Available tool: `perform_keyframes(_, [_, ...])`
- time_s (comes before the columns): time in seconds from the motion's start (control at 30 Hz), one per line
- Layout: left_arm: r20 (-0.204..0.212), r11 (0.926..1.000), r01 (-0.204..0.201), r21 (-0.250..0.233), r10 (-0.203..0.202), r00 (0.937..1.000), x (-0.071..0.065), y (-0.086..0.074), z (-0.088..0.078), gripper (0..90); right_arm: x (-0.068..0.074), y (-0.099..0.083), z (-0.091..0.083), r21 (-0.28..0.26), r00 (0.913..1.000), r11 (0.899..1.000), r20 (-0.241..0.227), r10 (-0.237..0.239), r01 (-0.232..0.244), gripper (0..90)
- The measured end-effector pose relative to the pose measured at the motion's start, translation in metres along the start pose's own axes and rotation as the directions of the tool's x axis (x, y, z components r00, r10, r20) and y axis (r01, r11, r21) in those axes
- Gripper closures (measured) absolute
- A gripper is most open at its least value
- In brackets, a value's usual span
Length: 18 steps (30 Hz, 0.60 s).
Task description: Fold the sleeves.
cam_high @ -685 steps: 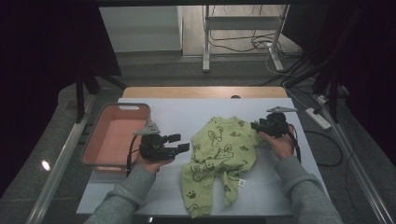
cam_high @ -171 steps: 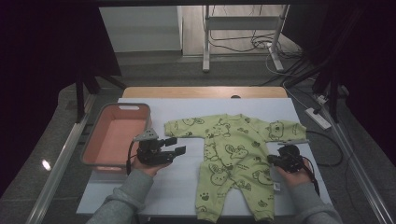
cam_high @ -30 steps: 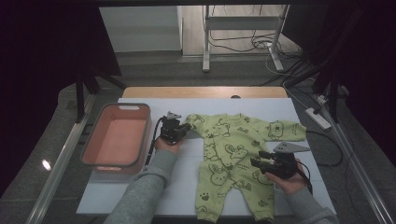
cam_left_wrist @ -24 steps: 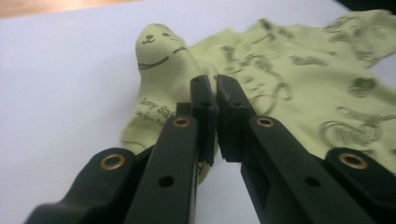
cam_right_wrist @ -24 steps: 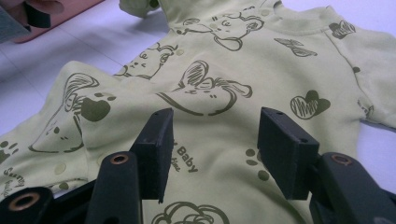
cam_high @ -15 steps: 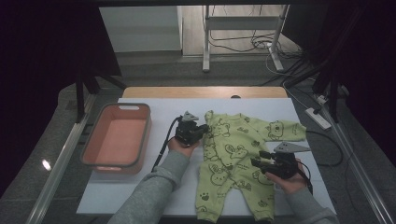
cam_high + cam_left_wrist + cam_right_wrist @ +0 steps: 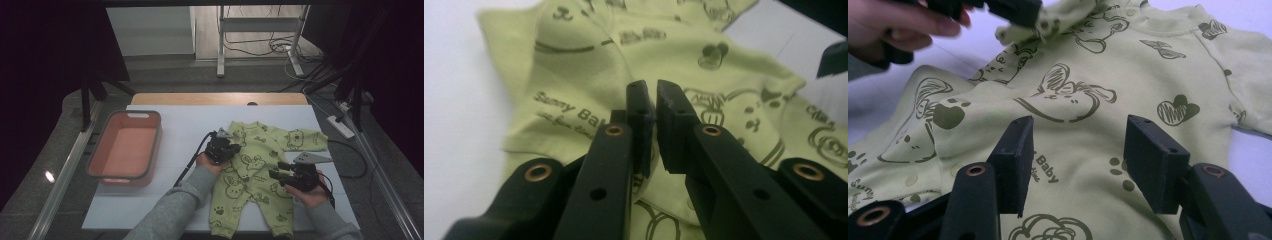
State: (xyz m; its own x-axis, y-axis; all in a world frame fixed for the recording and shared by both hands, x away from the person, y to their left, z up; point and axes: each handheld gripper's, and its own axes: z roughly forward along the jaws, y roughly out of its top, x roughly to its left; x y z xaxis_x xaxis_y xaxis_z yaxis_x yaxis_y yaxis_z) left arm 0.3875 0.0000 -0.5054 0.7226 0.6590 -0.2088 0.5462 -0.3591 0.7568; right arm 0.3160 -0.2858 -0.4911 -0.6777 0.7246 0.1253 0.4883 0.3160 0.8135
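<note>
A light green baby romper (image 7: 250, 172) with dark prints lies on the white table (image 7: 175, 125), legs toward me. My left gripper (image 7: 233, 148) sits over its chest, jaws nearly together and pinching the left sleeve (image 7: 1048, 27), which is folded over the body. The jaws have just been opening a little, with cloth still between them. From the left gripper (image 7: 655, 92) I look onto printed cloth (image 7: 734, 65). My right gripper (image 7: 273, 174) hovers over the romper's right hip. It (image 7: 1078, 135) stands open above the cloth (image 7: 1128, 65), gripping nothing.
A pink basket (image 7: 141, 115) stands at the table's left. The romper's other sleeve (image 7: 305, 140) lies spread toward the right edge. Cables trail from both grippers, and a power strip (image 7: 341, 127) lies on the floor beyond the right edge.
The left gripper has moved right, from the romper's left side onto its chest, dragging the sleeve over the body. The right gripper has stayed put.
</note>
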Motion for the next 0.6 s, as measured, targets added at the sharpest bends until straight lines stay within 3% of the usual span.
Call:
perform_keyframes(0.07, [0.004, 0.9999, -0.005, 0.012, 0.005, 1.0000, 0.000, -0.002, 0.004, 78.8, 0.000, 0.000, 0.000, -0.001, 1.0000, 1.000, 0.000, 0.001, -0.001, 46.9])
perform_keyframes(0.13, [-0.013, 1.0000, 0.001, 0.000, 0.000, 0.9999, 0.001, -0.003, 0.004, 63.6, -0.001, -0.001, 0.000, 0.000, 1.0000, 1.000, 0.001, 0.004, -0.004, 46.8])
perform_keyframes(0.27, [-0.012, 0.9972, 0.054, -0.052, -0.054, 0.9984, 0.012, -0.003, -0.009, 49.8, -0.002, -0.001, -0.001, 0.000, 1.0000, 1.000, 0.004, 0.007, -0.007, 46.7])
perform_keyframes(0.37, [-0.047, 0.9929, 0.095, -0.073, -0.098, 0.9940, 0.023, -0.004, -0.018, 44.4, -0.002, -0.002, -0.001, -0.001, 1.0000, 1.000, 0.004, 0.005, -0.005, 46.6])
perform_keyframes(0.6, [-0.065, 0.9842, 0.163, -0.070, -0.167, 0.9838, 0.044, -0.013, -0.022, 38.7, -0.001, -0.002, 0.000, 0.003, 1.0000, 1.000, 0.004, 0.006, -0.006, 46.6])
